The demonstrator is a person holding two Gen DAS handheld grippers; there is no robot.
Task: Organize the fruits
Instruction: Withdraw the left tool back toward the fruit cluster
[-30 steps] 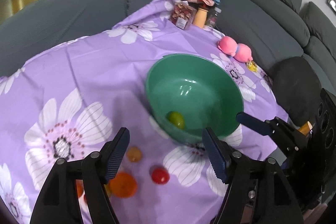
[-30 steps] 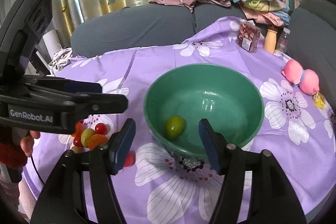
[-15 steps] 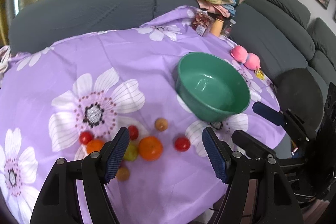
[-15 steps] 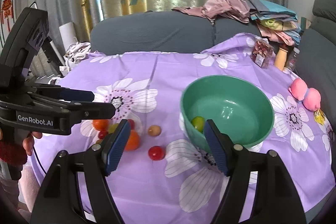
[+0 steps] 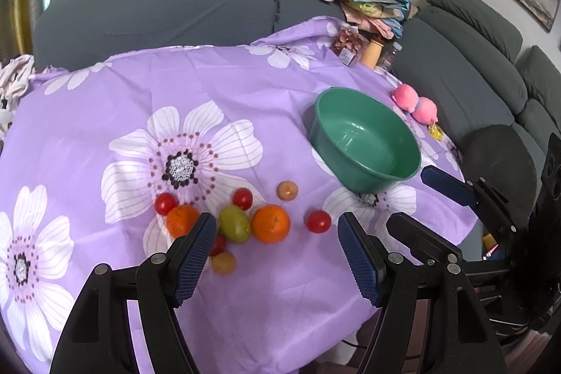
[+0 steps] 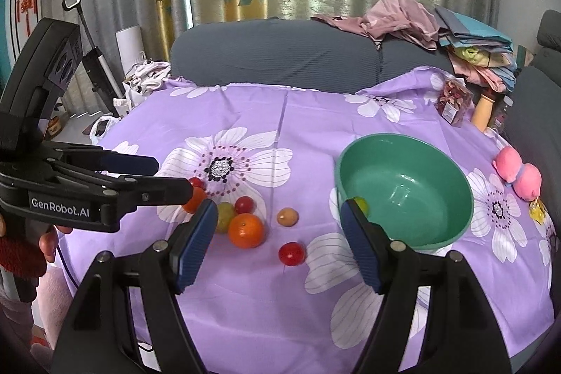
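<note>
Hovering wide open and empty, both the left gripper [image 5: 273, 255] and right gripper [image 6: 277, 244] face loose fruit [image 5: 270, 223] on the cloth [image 5: 245, 286]; the bowl [image 6: 452, 188] at two o'clock holds one green fruit [image 6: 361, 204].

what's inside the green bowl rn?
One green fruit lies inside the green bowl, partly behind the right gripper's finger. The near inner wall is hidden.
</note>
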